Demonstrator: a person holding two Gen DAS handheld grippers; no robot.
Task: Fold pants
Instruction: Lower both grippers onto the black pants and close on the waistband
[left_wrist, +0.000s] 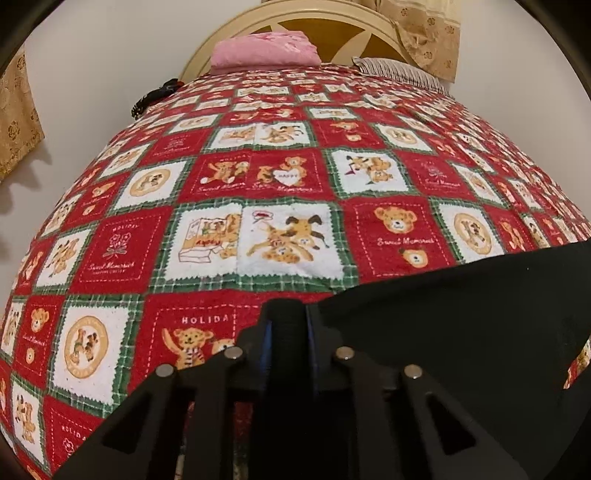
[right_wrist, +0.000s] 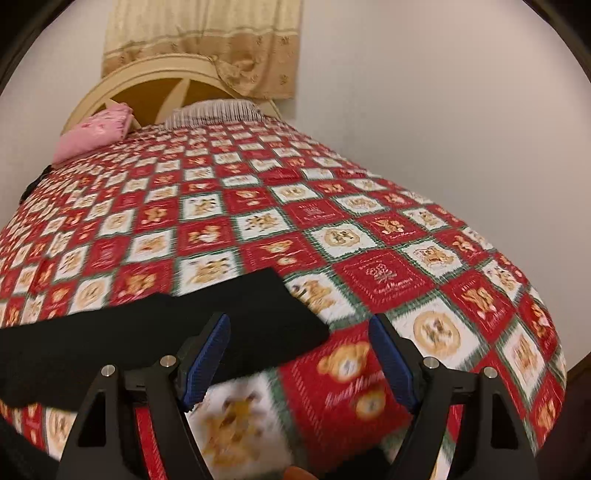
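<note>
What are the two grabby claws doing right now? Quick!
Left gripper: shut on the black fabric pants.
Right gripper: open, holding nothing, above the red teddy-bear patchwork bedspread.

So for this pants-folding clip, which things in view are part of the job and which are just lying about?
Part of the job:
black pants, lying on the bedspread
left claw, shut on the pants
right claw, open

Just lying about:
teddy-bear bedspread
pink folded blanket
striped pillow
headboard
curtain
dark item at the bed's far edge
</note>
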